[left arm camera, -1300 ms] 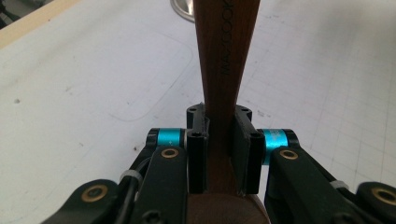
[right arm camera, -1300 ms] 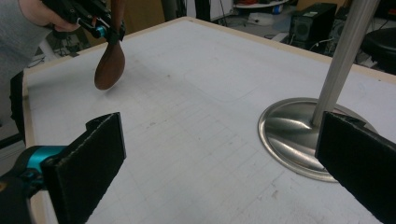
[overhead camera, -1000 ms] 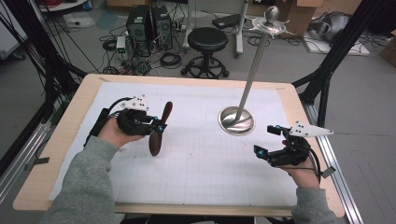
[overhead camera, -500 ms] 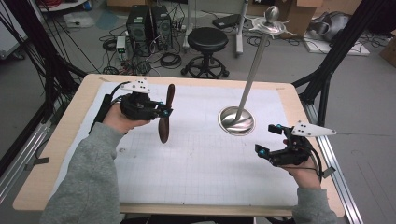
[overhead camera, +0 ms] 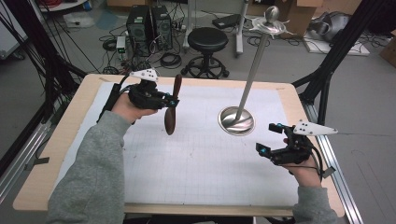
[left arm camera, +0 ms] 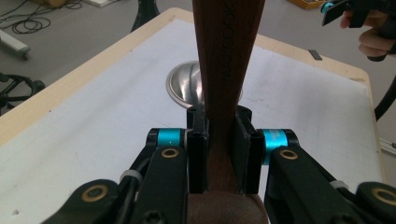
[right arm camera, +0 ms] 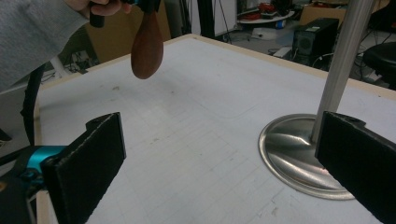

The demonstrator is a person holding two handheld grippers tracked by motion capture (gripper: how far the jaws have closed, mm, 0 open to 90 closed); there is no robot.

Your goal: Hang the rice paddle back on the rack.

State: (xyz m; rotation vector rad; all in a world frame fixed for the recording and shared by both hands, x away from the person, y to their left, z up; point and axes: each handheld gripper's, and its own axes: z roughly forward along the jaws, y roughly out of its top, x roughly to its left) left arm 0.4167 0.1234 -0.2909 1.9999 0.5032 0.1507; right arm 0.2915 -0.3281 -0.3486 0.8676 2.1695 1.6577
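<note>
Wooden spoon held aloft near the tabletop's far-left corner; stand waits toward the far-right.

Left claw (overhead camera: pixel 167 100) is clamped on the handle of the one wooden spoon (overhead camera: pixel 171 112), bowl hanging down clear of the tabletop (overhead camera: pixel 196 168), probably for hanging on the single metal stand (overhead camera: pixel 238 120). Right claw (overhead camera: pixel 270 140) idles near the right edge, jaws apart and empty. Count: one spoon, one stand, two claws.

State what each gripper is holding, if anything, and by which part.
The left gripper is shut on the wooden spoon, clamped on its handle just above the bowl. The right gripper is open and holds nothing.
</note>
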